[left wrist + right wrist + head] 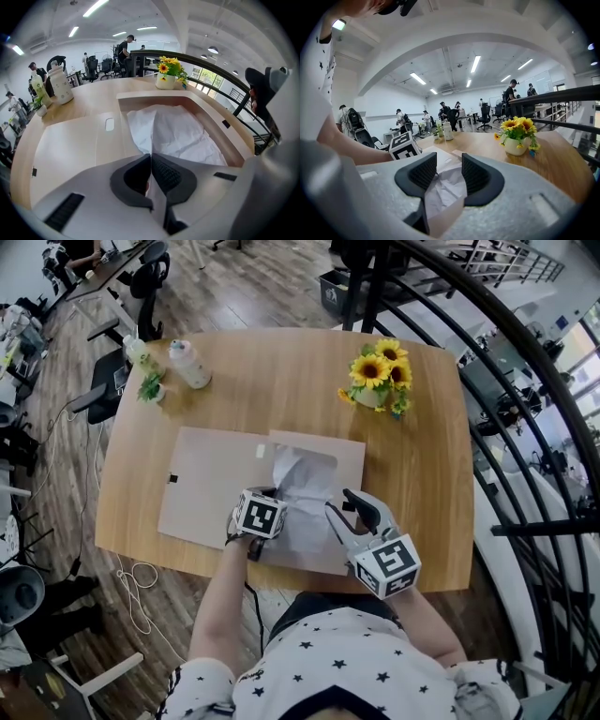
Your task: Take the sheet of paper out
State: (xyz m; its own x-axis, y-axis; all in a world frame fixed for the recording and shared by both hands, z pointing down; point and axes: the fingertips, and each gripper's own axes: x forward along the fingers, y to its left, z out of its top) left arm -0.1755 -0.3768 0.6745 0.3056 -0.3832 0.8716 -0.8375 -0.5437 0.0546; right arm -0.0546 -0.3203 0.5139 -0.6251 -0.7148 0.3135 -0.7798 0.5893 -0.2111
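A flat beige cardboard envelope (211, 488) lies on the wooden table, its right half opened like a pocket (220, 124). A crumpled white sheet of paper (302, 486) sticks out of that pocket (180, 133). My left gripper (278, 502) points steeply down at the sheet's near left edge, and its jaws (151, 157) are shut on the paper. My right gripper (339, 504) sits at the envelope's near right side, held almost level. It is open (449, 168), with the paper (447, 185) and a cardboard flap showing in the gap, not pinched.
A pot of sunflowers (378, 379) stands at the table's back right. At the back left are a white bottle (189, 364) and a small green plant (150, 388). The table's near edge (441, 589) is close to my body. A black railing curves past on the right.
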